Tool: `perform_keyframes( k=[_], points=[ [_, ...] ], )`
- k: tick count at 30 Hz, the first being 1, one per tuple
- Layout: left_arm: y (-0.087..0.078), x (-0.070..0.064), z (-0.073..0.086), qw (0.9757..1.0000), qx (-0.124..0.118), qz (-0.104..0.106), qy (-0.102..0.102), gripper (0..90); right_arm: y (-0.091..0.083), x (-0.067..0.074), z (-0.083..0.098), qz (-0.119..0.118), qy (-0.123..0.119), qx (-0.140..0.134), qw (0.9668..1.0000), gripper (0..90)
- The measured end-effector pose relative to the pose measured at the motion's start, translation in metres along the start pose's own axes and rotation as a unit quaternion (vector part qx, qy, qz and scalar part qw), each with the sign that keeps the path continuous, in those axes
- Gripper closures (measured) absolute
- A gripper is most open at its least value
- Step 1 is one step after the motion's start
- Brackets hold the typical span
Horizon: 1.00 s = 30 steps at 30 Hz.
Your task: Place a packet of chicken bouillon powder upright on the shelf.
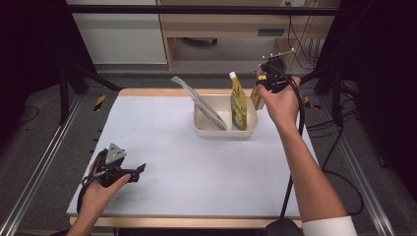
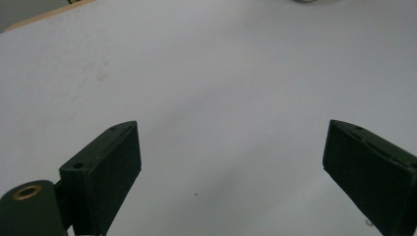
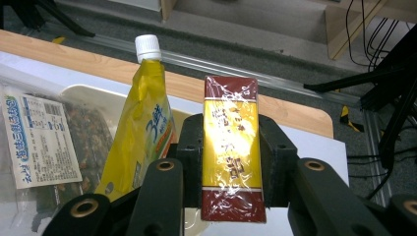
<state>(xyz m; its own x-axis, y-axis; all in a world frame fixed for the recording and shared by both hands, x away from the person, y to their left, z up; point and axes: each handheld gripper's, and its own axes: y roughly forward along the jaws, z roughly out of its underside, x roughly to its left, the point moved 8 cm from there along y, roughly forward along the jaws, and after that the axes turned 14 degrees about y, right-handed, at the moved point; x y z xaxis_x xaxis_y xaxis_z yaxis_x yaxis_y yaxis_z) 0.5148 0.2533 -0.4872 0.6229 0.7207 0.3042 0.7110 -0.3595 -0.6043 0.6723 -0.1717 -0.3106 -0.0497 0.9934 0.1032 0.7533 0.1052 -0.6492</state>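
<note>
We see the right claw (image 3: pixel 231 162) clamped on a red-and-gold wrapped box (image 3: pixel 231 147), jaws pressing both long sides, box upright at centre of the right gripper view. In the high view the same box (image 1: pixel 256 94) sits in the upper right of the frame, held at the right claw (image 1: pixel 263 84) just beside the right edge of the cream tub (image 1: pixel 223 130), above the far right part of the worktop (image 1: pixel 196 162). Inside the tub we see a yellow spouted pouch (image 1: pixel 238 103) standing upright with a white cap, and a clear packet with a printed label (image 1: pixel 204 105) leaning on the tub's left wall. The left claw (image 1: pixel 136 173) rests low at the lower left of the high view, jaws wide apart and holding nothing; its own view has bare white worktop between the jaws.
</note>
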Motion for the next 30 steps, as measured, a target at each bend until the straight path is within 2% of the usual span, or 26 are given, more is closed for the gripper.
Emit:
perform_keyframes(
  k=[5,17,30],
  points=[
    [0.0,0.0,-0.001,1.0,0.0,-0.001,0.006,7.4,0.005,0.002,-0.003,0.007,-0.002,0.0,1.0,67.9],
    [-0.002,0.004,0.001,1.0,-0.002,-0.001,-0.002,7.5,0.023,0.011,0.002,0.008,0.008,0.017,0.9998,67.9],
    [-0.002,0.004,0.0,1.0,-0.004,0.0,0.001,7.5,0.037,0.005,0.017,0.011,0.025,0.026,0.9993,68.0]
  ],
)
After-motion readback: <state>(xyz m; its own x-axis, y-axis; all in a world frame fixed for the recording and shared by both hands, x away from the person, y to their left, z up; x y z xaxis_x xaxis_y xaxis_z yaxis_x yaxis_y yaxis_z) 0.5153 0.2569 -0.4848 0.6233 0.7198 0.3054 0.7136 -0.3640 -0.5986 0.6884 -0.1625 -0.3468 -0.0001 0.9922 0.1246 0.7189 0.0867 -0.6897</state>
